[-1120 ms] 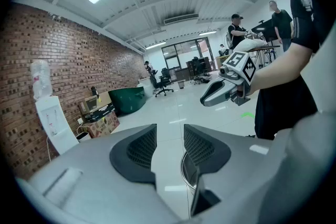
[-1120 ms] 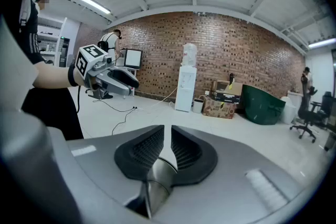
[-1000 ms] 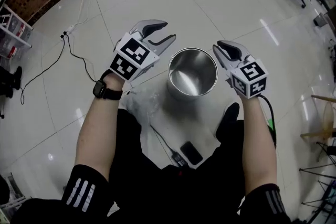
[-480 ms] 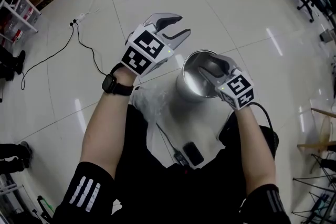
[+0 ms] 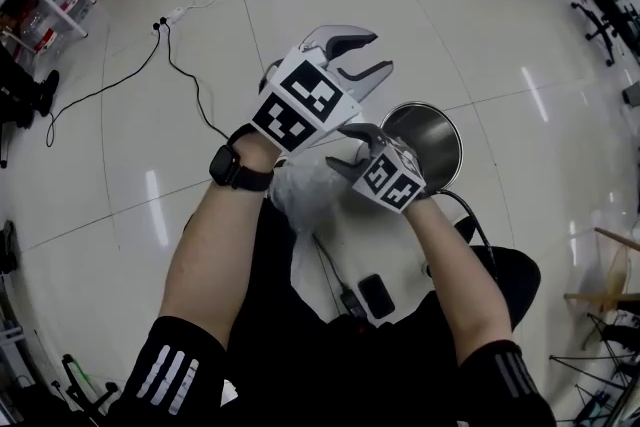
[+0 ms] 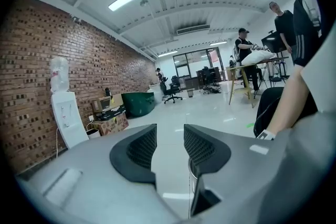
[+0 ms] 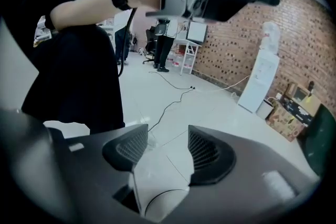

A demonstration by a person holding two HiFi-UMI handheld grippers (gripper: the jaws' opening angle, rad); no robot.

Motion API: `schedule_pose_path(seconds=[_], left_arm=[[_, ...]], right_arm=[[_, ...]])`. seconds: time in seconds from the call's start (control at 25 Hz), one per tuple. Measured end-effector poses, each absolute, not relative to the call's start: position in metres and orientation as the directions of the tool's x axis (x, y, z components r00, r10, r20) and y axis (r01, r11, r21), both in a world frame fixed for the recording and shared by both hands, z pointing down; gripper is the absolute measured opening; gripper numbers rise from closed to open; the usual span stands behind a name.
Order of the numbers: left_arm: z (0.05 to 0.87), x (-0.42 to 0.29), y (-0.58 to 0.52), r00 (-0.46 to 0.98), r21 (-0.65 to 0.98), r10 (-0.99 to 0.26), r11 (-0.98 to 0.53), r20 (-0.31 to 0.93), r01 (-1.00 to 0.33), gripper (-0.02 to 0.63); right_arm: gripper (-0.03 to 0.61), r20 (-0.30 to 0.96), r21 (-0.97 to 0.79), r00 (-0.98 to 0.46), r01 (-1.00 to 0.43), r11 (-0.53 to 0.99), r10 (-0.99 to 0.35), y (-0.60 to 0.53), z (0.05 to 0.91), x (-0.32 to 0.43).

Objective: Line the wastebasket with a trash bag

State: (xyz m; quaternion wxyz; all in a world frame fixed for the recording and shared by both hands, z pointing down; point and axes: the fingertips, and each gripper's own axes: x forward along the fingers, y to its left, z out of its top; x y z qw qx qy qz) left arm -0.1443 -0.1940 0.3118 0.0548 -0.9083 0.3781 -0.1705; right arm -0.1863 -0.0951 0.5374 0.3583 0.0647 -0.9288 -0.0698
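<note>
A shiny metal wastebasket [image 5: 428, 143] stands upright on the white tile floor, and its rim [image 6: 192, 166] shows past the left jaws. A crumpled translucent trash bag [image 5: 303, 193] lies on the floor just left of it. My right gripper [image 5: 346, 150] points left and down at the bag; its jaws have just been opening and stand apart. The bag [image 7: 156, 169] shows below and between them, and no pad presses on it. My left gripper [image 5: 371, 56] hovers higher, above the bag and left of the basket, open with nothing between its fingers [image 6: 140, 148].
A black phone-like device [image 5: 375, 295] on a cable lies on the floor near the person's legs. A long cord [image 5: 185, 80] runs to a power strip at the upper left. Office chairs, a desk and people stand far off, beside a brick wall [image 6: 37, 76].
My right gripper has swung from the wastebasket's right side, across its top, down to the bag on the left, and its jaws have opened. The left gripper has drifted slightly up.
</note>
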Motion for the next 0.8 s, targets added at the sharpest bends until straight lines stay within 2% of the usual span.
schedule_pose_path(seconds=[0.32, 0.6, 0.76, 0.8], left_arm=[[0.314, -0.174, -0.189, 0.637, -0.201, -0.724, -0.688, 0.266, -0.698, 0.155], [0.33, -0.201, -0.19, 0.593, -0.165, -0.739, -0.66, 0.32, -0.733, 0.155], [0.338, -0.206, -0.187, 0.585, -0.169, -0.735, -0.661, 0.343, -0.731, 0.155], [0.34, -0.206, -0.187, 0.585, -0.171, -0.732, -0.663, 0.348, -0.728, 0.155]], right_arm=[[0.28, 0.773, 0.056, -0.633, 0.0, 0.998, -0.043, -0.09, 0.64, -0.236], [0.295, 0.893, -0.007, -0.449, 0.058, 0.998, 0.033, -0.082, 0.733, -0.233], [0.287, 0.932, -0.063, -0.352, 0.07, 0.996, 0.084, -0.073, 0.773, -0.223], [0.26, 0.935, -0.068, -0.344, 0.059, 0.996, 0.084, -0.072, 0.779, -0.222]])
